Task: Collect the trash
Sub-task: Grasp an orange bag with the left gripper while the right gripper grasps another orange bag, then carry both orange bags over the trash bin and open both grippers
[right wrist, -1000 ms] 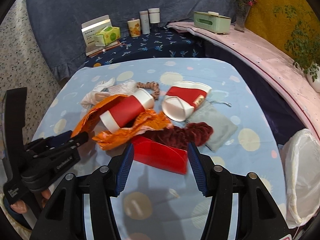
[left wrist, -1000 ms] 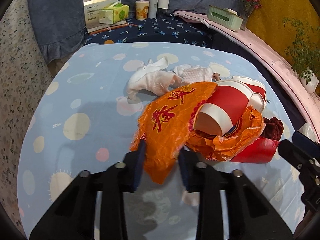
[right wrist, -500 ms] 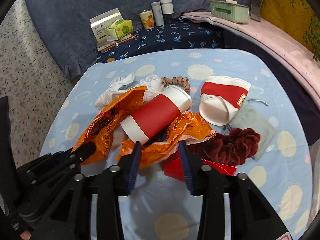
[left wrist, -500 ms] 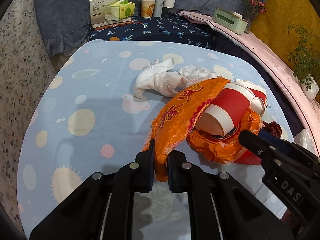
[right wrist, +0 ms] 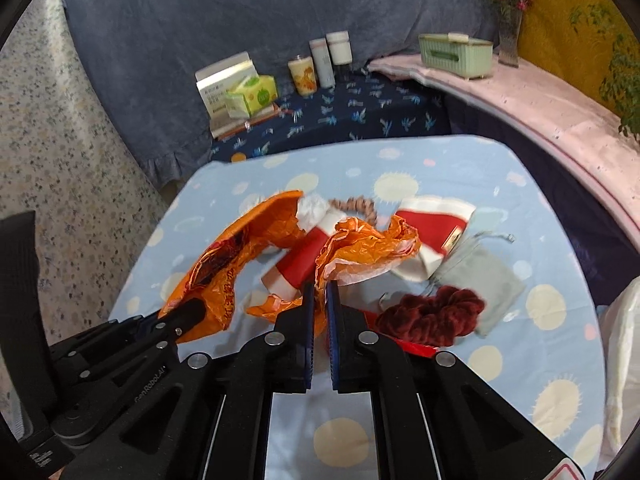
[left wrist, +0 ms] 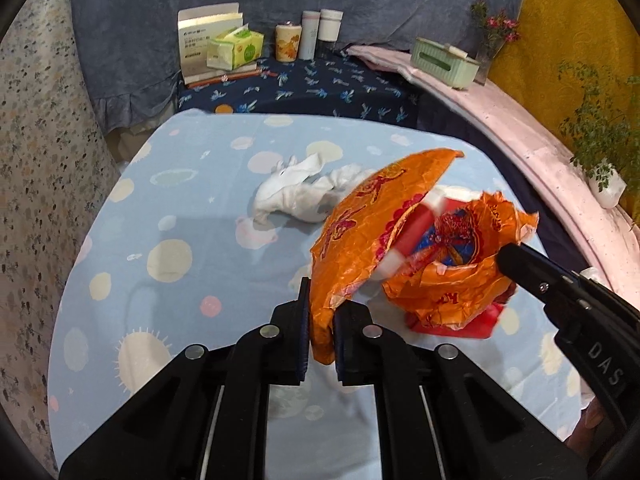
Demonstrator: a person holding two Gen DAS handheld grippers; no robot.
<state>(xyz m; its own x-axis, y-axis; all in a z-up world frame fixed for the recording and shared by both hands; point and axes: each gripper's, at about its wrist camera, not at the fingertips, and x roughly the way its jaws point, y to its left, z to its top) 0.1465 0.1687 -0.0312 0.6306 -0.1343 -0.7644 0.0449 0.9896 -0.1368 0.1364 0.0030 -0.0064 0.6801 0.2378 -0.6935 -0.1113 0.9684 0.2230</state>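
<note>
An orange plastic bag (left wrist: 372, 220) with red print is lifted off the blue spotted tablecloth (left wrist: 160, 240). My left gripper (left wrist: 321, 312) is shut on its left edge. My right gripper (right wrist: 319, 304) is shut on its right edge (right wrist: 360, 248), and its arm shows in the left wrist view (left wrist: 560, 292). A red and white paper cup (right wrist: 304, 256) lies between the two halves of the bag. A second red cup (right wrist: 432, 224) lies on its side to the right. Crumpled white tissue (left wrist: 304, 192) lies behind the bag.
A dark red scrunchie (right wrist: 432, 312), a grey pouch (right wrist: 484, 280) and a flat red box (left wrist: 460, 320) lie beside the bag. A white bag (right wrist: 620, 360) hangs at the right edge. Boxes, jars (left wrist: 308, 36) and a green tissue box (left wrist: 444, 60) stand at the back.
Both grippers closed on the orange bag, the right one moving from the red box to the bag's right edge. The bag is now raised and spread around the cup.
</note>
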